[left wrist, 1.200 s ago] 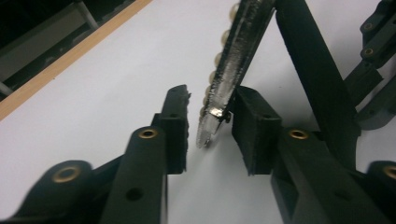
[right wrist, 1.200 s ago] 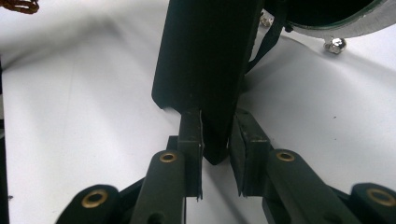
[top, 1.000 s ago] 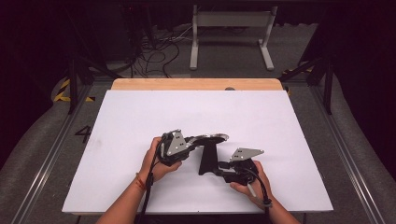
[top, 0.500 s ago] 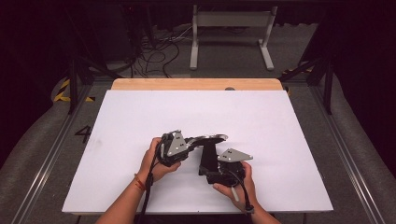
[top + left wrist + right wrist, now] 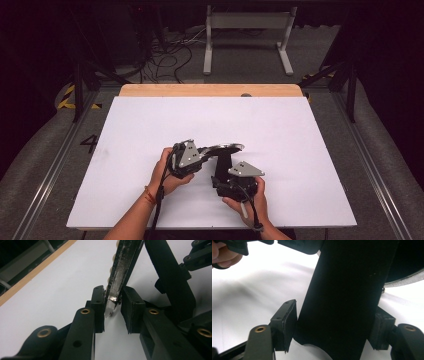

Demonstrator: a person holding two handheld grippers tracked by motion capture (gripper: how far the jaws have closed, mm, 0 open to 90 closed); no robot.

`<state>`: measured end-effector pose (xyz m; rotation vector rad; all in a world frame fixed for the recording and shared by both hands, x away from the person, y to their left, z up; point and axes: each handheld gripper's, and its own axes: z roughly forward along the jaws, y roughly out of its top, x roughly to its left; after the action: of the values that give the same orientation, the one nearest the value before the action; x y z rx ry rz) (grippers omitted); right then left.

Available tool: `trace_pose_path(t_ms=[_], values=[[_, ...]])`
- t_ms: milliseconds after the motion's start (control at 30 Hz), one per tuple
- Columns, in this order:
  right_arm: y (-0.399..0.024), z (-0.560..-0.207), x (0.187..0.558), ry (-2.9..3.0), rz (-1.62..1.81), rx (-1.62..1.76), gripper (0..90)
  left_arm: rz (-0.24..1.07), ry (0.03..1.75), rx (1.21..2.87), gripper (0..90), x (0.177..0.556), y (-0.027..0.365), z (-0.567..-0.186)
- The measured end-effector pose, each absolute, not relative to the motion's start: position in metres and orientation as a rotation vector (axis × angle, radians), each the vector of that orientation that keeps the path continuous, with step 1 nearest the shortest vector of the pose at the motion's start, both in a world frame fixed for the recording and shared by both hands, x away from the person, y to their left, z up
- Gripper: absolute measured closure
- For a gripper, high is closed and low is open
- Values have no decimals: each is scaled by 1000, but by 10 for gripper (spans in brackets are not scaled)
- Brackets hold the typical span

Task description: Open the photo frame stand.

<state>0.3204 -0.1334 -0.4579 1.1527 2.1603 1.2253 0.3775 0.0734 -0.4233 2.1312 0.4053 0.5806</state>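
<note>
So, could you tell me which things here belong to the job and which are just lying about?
In the job: left claw on the round top; right claw on the black upright; white table.
Lying about: floor cables; grey frame; yellow-black tape.

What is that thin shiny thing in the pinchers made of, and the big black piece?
The thin disc looks like metal: its edge is silvery, glinting and scuffed. The broad black upright seems to be matte plastic or painted metal; it is dull with no shine, so I cannot tell which.
</note>
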Motion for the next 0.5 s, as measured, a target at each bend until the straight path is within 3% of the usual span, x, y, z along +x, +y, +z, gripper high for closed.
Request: trace_pose_path(t_ms=[300,500], values=[[-148,-451,321,2185,1229,1165,408,608,409,2136,735,376,71,-423],[-148,-452,322,2164,1259,1193,339,604,415,2127,728,376,71,-423]])
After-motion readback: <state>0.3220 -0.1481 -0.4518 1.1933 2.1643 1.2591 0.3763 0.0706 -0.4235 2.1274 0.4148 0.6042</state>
